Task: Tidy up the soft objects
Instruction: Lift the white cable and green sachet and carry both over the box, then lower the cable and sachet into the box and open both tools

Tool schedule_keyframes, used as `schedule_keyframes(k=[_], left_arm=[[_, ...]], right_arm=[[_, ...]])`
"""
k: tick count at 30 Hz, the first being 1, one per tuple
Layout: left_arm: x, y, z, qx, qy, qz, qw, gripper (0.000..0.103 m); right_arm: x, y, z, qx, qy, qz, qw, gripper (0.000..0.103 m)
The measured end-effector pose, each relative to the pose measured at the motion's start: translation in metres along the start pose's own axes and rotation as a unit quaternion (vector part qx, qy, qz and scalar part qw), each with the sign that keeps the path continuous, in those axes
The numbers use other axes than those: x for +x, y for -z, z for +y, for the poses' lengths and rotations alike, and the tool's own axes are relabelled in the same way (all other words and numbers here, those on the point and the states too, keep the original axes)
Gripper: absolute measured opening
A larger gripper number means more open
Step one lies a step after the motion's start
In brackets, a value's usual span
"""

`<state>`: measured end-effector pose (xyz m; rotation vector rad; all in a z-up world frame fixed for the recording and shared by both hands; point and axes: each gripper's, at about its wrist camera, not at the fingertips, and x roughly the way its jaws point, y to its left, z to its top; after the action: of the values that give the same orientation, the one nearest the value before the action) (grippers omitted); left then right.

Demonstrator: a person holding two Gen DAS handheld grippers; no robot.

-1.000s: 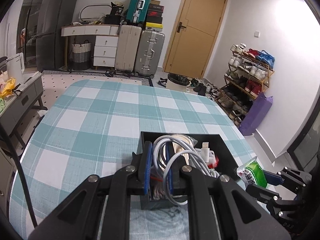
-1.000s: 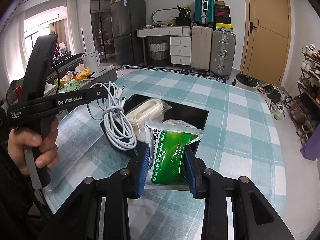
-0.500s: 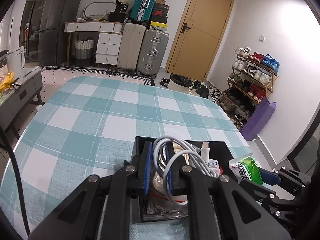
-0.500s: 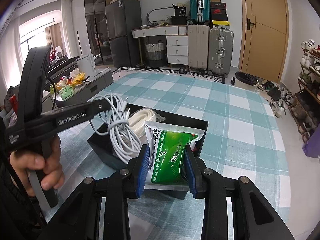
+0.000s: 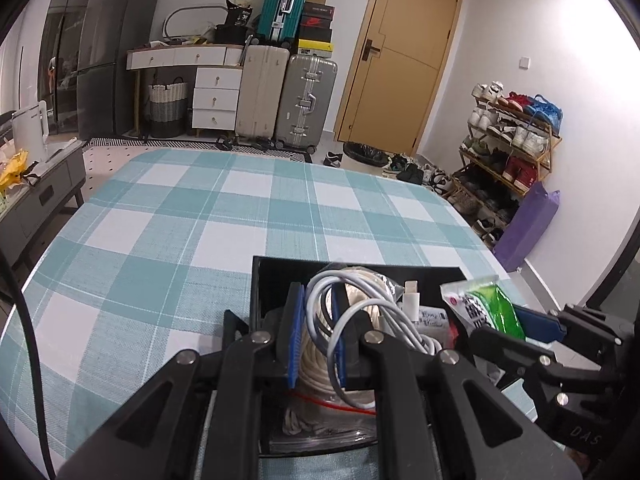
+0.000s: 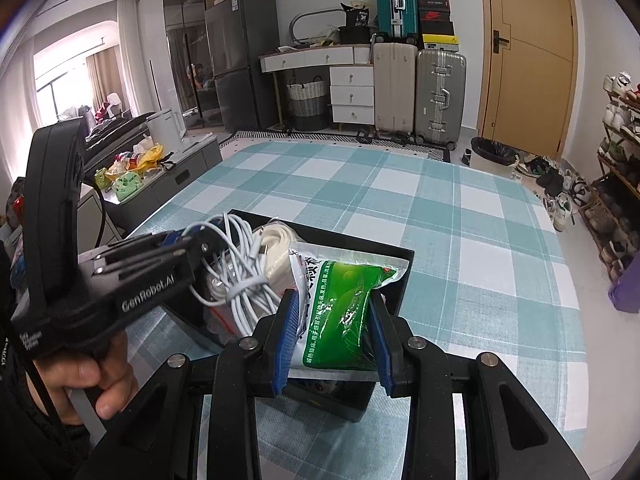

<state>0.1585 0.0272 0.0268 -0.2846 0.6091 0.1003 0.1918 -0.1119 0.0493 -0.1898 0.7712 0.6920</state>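
Note:
A black open box (image 5: 280, 270) (image 6: 396, 280) stands on the checked tablecloth near its front edge. My left gripper (image 5: 316, 332) is shut on a coiled white cable (image 5: 360, 312) (image 6: 236, 276) and holds it over the box. Under it in the box lies a bagged cream rope (image 5: 316, 364) (image 6: 280, 248). My right gripper (image 6: 334, 332) is shut on a green and white packet (image 6: 340, 308) (image 5: 488, 308) and holds it over the box's right part.
The teal and white checked table (image 5: 200, 224) stretches beyond the box. A grey side cabinet (image 6: 180, 168) with bags stands at the left. Suitcases (image 5: 306, 100), drawers, a door and a shoe rack (image 5: 508, 152) stand at the back and right.
Both grippers have moved in over the box and lower with their loads. The cable now hangs inside the box's rim, and the packet sits closer to the cable.

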Motion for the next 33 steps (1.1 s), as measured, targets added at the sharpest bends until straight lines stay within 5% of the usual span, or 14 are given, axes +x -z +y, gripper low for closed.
schedule_keyframes(k=[14, 17, 21, 25, 27, 30, 33], left_arm=[[0.007, 0.004, -0.011, 0.048, -0.017, 0.014, 0.9986, 0.014], [0.007, 0.002, -0.01, 0.051, -0.02, 0.02, 0.9983, 0.026], [0.002, 0.001, -0.009, 0.061, -0.003, 0.029, 0.9977, 0.051], [-0.008, 0.001, -0.012, 0.085, 0.015, 0.039, 0.9956, 0.061], [-0.014, 0.002, -0.013, 0.089, 0.033, 0.039, 0.9947, 0.079], [-0.026, 0.003, -0.01, 0.09, 0.012, 0.023, 0.9956, 0.1], [-0.035, 0.003, -0.004, 0.083, 0.02, 0.018, 0.9962, 0.103]], right_arm=[[0.03, -0.005, -0.001, -0.012, 0.005, 0.012, 1.0, 0.034], [0.031, -0.006, 0.0, -0.018, 0.008, 0.013, 1.0, 0.035], [0.02, -0.006, 0.002, -0.035, 0.009, 0.001, 0.999, 0.06], [0.006, -0.006, 0.0, -0.036, 0.016, -0.01, 0.999, 0.075], [0.001, -0.004, -0.002, -0.034, 0.018, -0.012, 0.999, 0.079], [-0.007, -0.001, -0.004, -0.027, 0.016, -0.019, 0.999, 0.088], [-0.015, 0.004, -0.004, -0.025, 0.019, -0.025, 0.999, 0.093]])
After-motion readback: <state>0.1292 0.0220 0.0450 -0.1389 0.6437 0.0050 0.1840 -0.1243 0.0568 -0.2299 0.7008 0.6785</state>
